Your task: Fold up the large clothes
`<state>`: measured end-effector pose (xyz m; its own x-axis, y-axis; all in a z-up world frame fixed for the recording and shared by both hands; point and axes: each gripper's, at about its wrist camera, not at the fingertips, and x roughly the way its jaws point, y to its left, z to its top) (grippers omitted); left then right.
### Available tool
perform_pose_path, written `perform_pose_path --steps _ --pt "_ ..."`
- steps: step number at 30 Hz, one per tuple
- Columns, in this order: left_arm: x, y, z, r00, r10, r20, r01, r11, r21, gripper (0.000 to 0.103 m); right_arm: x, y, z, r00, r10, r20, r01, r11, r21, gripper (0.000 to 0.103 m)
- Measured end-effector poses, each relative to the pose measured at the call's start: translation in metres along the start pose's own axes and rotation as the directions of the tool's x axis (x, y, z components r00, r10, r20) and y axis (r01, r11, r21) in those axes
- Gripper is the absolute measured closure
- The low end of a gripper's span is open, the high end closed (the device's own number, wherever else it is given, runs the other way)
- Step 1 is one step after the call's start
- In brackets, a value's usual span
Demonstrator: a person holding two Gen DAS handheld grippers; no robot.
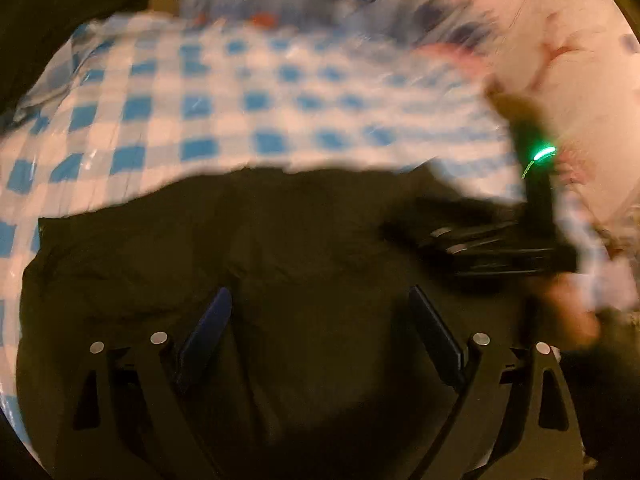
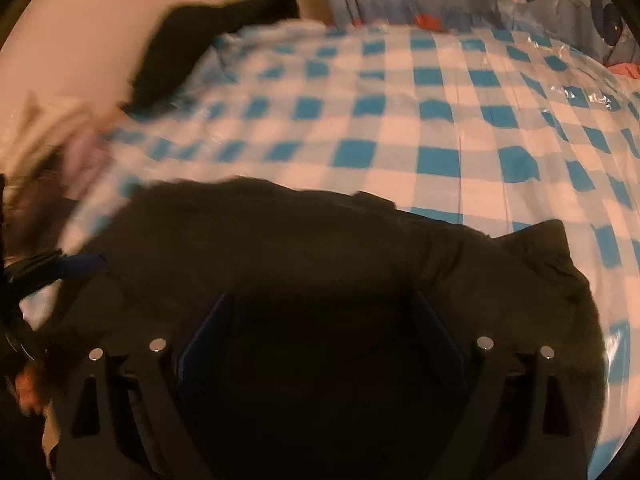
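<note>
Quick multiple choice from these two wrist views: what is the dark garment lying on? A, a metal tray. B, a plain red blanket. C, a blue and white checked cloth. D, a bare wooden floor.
C: the dark garment lies spread over the blue and white checked cloth, whose squares show around its far edge in both wrist views.

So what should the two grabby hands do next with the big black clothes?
Probably lower both and pinch the near edge. The dark black garment lies spread on the blue-and-white checked cloth, and the left gripper and right gripper both hang open above it, holding nothing.
</note>
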<state>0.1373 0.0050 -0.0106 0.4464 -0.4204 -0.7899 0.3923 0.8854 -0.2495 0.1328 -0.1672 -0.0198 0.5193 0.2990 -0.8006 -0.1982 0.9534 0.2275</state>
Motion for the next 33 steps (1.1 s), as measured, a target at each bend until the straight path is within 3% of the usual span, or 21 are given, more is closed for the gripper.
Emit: perform_pose_path --steps 3,5,9,10,12,14,15,17,18,19,20,21,24,27,30,32,33 --pt "0.033 0.046 0.013 0.998 -0.064 0.004 0.064 0.984 -0.166 0.021 0.033 -0.027 0.011 0.999 0.015 -0.040 -0.012 0.997 0.074 0.013" --pt "0.044 0.057 0.013 0.997 -0.075 0.021 0.078 0.979 -0.186 0.021 0.045 -0.031 0.013 0.998 0.009 -0.060 -0.004 0.997 0.080 0.011" --pt "0.040 0.048 0.006 0.999 -0.029 -0.024 0.024 0.986 -0.167 0.021 0.044 -0.022 0.012 0.993 -0.012 -0.119 0.016 0.999 0.031 0.009" --pt "0.030 0.046 0.006 0.999 -0.030 -0.017 0.026 0.983 -0.181 0.021 0.032 -0.020 0.013 0.996 0.001 -0.090 0.002 0.999 0.035 0.009" --pt "0.001 0.046 0.016 0.996 -0.039 0.082 0.054 0.982 -0.179 0.021 0.001 -0.017 0.022 0.999 0.023 0.031 -0.024 0.999 0.022 0.009" --pt "-0.029 0.057 0.023 0.978 0.084 0.192 -0.049 0.983 -0.178 0.016 -0.012 -0.016 0.036 0.996 -0.002 0.093 0.000 1.000 0.015 0.009" --pt "-0.033 0.067 0.025 0.971 0.116 0.208 -0.073 0.977 -0.202 0.016 -0.009 -0.016 0.040 0.997 -0.018 0.080 0.017 1.000 0.014 0.009" --pt "-0.030 0.107 0.021 0.970 0.146 0.195 -0.079 0.945 -0.316 0.016 0.011 -0.019 0.044 0.996 -0.082 0.043 0.083 0.997 -0.002 0.009" --pt "-0.024 0.125 0.013 0.970 0.167 0.176 -0.093 0.925 -0.367 0.016 0.035 -0.028 0.039 0.992 -0.121 -0.020 0.121 0.993 -0.001 0.008" --pt "-0.015 0.141 0.001 0.972 0.178 0.155 -0.102 0.909 -0.404 0.016 0.053 -0.037 0.032 0.996 -0.061 -0.072 0.064 0.997 0.046 0.007" --pt "-0.005 0.154 -0.016 0.979 0.138 0.149 -0.064 0.906 -0.420 0.016 0.062 -0.048 0.023 0.996 0.061 -0.065 -0.051 0.988 0.146 0.006" --pt "0.000 0.158 -0.030 0.978 0.116 0.173 -0.034 0.908 -0.418 0.016 0.062 -0.048 0.019 0.997 0.061 -0.044 -0.054 0.987 0.148 0.006" --pt "0.007 0.144 -0.040 0.974 0.174 0.147 -0.115 0.932 -0.343 0.016 0.058 -0.037 0.010 0.999 0.028 -0.031 -0.025 0.995 0.096 0.006" --pt "-0.006 0.142 -0.041 0.972 0.188 0.142 -0.124 0.921 -0.370 0.016 0.034 -0.043 0.010 0.998 0.053 -0.025 -0.049 0.992 0.116 0.007" --pt "-0.042 0.137 -0.045 0.953 0.186 0.239 -0.079 0.914 -0.398 0.016 -0.021 -0.053 -0.001 0.991 0.051 0.127 -0.070 0.986 0.149 0.007" --pt "-0.058 0.134 -0.048 0.925 0.248 0.287 -0.127 0.916 -0.381 0.016 -0.040 -0.071 -0.019 0.984 -0.022 0.175 -0.010 0.983 0.181 0.007" --pt "-0.058 0.138 -0.051 0.917 0.275 0.289 -0.150 0.909 -0.389 0.015 -0.035 -0.084 -0.027 0.987 -0.032 0.157 -0.003 0.976 0.216 0.007"
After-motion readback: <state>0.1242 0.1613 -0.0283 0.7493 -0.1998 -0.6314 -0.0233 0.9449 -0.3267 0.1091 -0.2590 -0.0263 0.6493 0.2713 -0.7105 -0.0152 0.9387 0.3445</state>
